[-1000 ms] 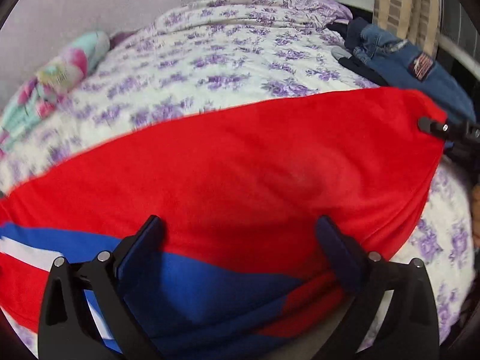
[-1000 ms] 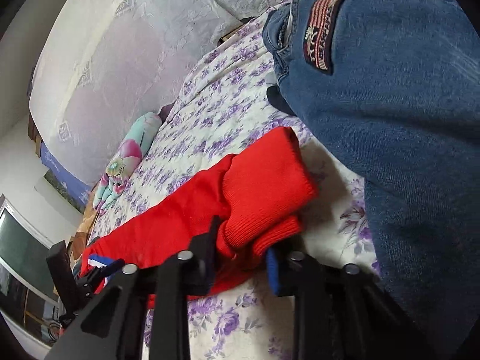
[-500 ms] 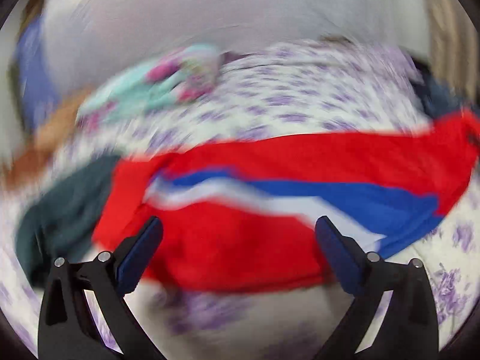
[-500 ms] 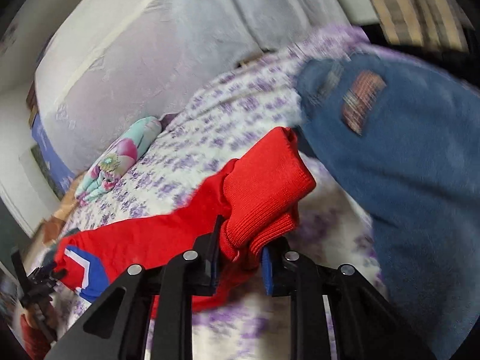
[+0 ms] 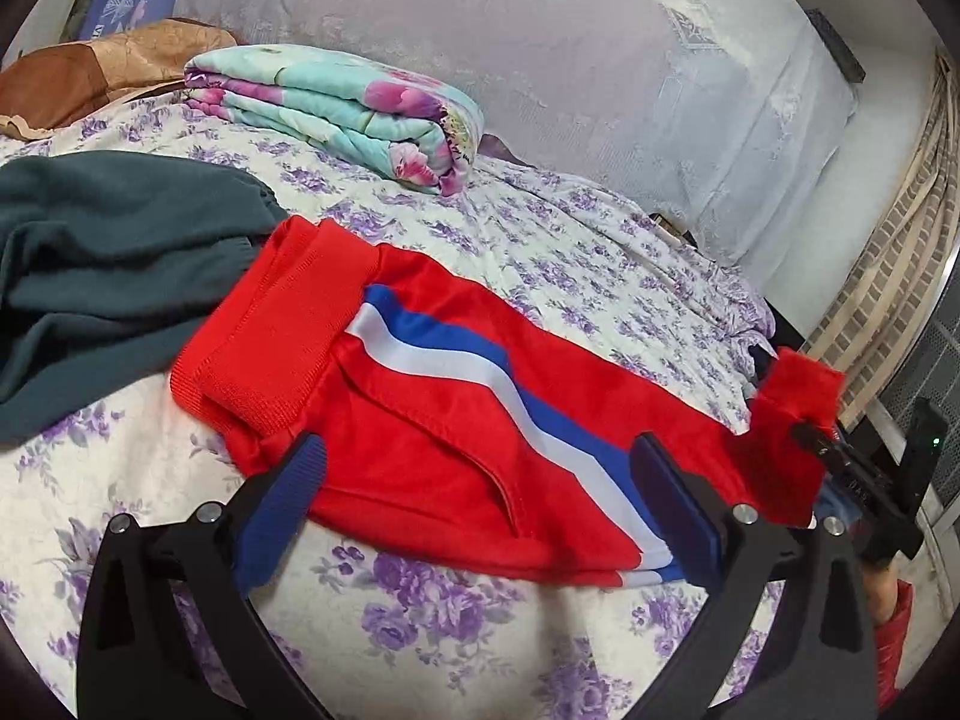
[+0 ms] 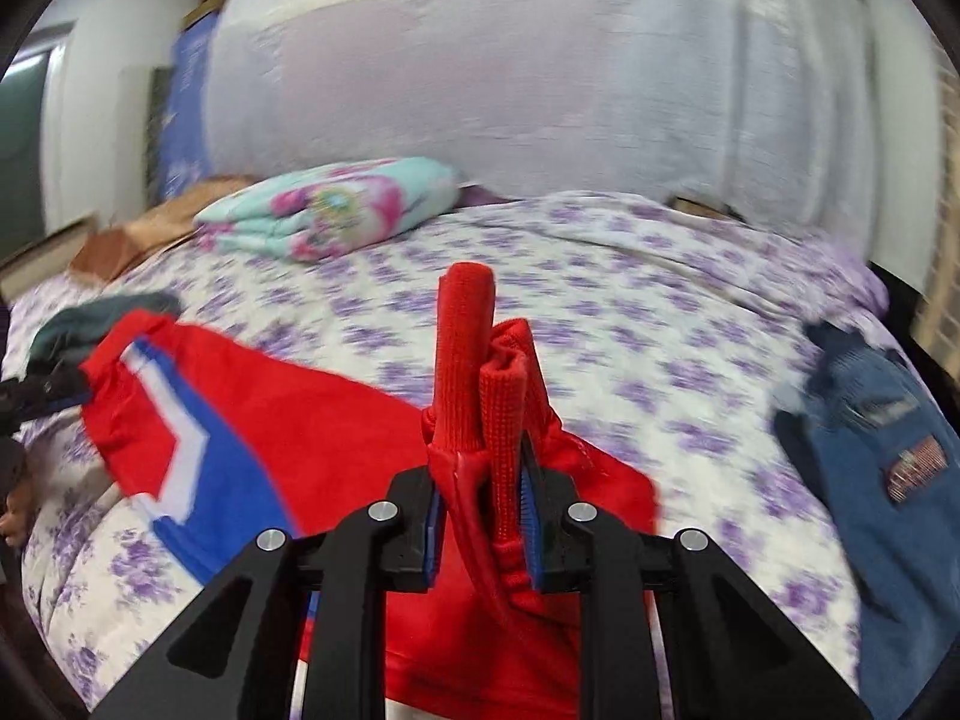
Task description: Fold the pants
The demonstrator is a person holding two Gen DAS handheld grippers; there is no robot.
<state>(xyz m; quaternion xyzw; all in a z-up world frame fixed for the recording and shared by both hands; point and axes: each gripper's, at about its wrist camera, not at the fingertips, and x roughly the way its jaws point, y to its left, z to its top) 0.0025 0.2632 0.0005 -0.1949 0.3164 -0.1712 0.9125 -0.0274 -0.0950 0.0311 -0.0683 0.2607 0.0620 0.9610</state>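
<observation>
Red pants (image 5: 456, 420) with a blue and white side stripe lie across the floral bedsheet (image 5: 540, 240). Their ribbed waistband (image 5: 270, 330) points to the upper left in the left wrist view. My left gripper (image 5: 480, 498) is open wide, its fingers straddling the near edge of the pants without pressing on them. My right gripper (image 6: 483, 480) is shut on the bunched red leg cuffs (image 6: 474, 360), which stand upright out of the jaws. In the left wrist view the right gripper (image 5: 810, 438) holds those cuffs raised at the right end of the pants.
A dark green garment (image 5: 108, 258) lies left of the waistband. A folded floral blanket (image 5: 336, 108) and a brown cushion (image 5: 90, 78) sit at the back by the draped wall. Blue jeans (image 6: 888, 480) lie at the bed's right side.
The right gripper has lifted the cuffs off the bed, rolled upright and swung away from the jeans over the pants. The left gripper's view has swung to the waistband; its jaws stay open.
</observation>
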